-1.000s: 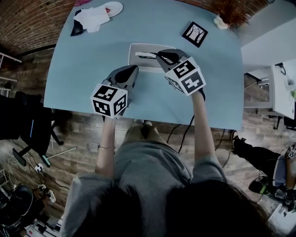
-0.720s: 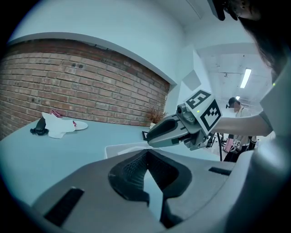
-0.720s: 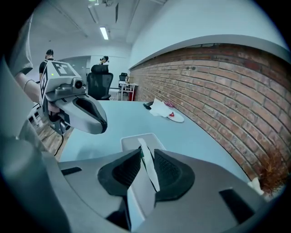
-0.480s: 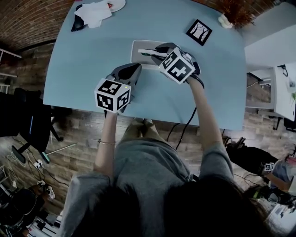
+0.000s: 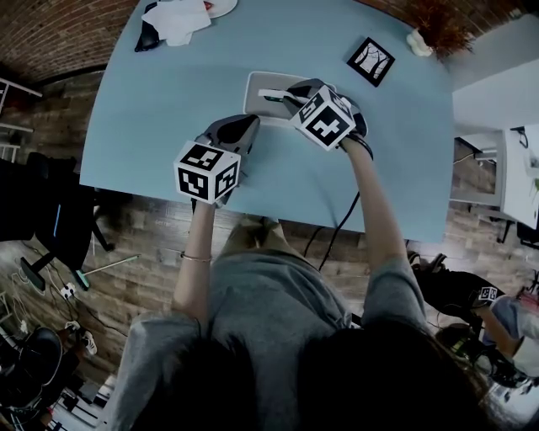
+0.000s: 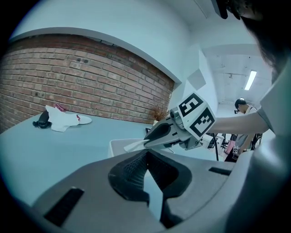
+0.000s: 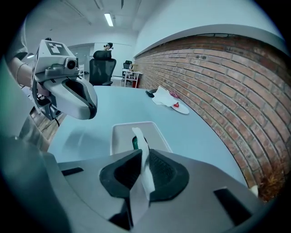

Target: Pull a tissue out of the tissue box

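A pale tissue box (image 5: 257, 88) lies on the blue table (image 5: 168, 101), straight ahead of me. My right gripper (image 5: 285, 96) is over the box's slot, shut on a white tissue (image 7: 140, 141) that runs up from the slot between its pads. Seen from the left gripper view, the tissue (image 6: 132, 146) sticks out at the right gripper's (image 6: 148, 142) tip, just above the tissue box (image 6: 119, 145). My left gripper (image 5: 245, 128) hovers just short of the box's near edge, shut, with nothing in it.
Crumpled white cloth (image 5: 184, 18), a plate and a dark object (image 5: 150, 35) lie at the table's far left corner. A black-and-white card (image 5: 370, 61) and dried plant (image 5: 434, 29) sit far right. The table's near edge runs just behind the grippers.
My right gripper has moved forward and left onto the box's slot and has tilted down. The left gripper has stayed about where it was.
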The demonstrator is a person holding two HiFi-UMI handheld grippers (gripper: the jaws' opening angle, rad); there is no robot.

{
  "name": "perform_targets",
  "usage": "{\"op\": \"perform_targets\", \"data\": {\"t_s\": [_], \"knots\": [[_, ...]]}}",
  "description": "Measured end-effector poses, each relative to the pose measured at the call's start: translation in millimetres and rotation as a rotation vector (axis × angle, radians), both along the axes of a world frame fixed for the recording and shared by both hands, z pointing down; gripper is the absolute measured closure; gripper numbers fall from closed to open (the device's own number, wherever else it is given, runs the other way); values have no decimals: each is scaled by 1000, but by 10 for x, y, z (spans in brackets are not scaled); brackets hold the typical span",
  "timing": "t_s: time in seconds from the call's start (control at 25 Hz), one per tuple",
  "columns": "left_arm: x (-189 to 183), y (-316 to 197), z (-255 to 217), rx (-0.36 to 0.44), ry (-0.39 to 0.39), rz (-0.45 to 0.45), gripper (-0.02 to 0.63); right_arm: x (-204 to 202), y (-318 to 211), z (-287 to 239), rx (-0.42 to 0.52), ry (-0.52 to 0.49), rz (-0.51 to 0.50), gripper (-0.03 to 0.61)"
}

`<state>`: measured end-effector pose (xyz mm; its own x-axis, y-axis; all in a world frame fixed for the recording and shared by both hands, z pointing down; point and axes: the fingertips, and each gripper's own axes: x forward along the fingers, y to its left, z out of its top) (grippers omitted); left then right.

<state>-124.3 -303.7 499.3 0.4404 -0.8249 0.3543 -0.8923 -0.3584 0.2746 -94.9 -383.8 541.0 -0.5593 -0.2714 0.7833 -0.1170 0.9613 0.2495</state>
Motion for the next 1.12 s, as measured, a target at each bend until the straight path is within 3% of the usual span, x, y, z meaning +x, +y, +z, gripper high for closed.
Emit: {"op": "perform_targets", "data": {"t_s": [0.04, 0.24, 0.8, 1.12], "knots": [[-5, -3, 5, -1, -1, -1, 611, -3, -5, -5, 3, -1, -2, 554], [10, -18, 15, -4, -3, 4, 611, 0, 12, -18, 0, 3, -23, 574], [9, 29, -77, 22, 2, 21, 611, 30, 37, -271, 12, -47, 13, 575], [111, -3, -198, 53, -5, 65, 611, 99, 72, -506, 23, -131, 63, 577]]}}
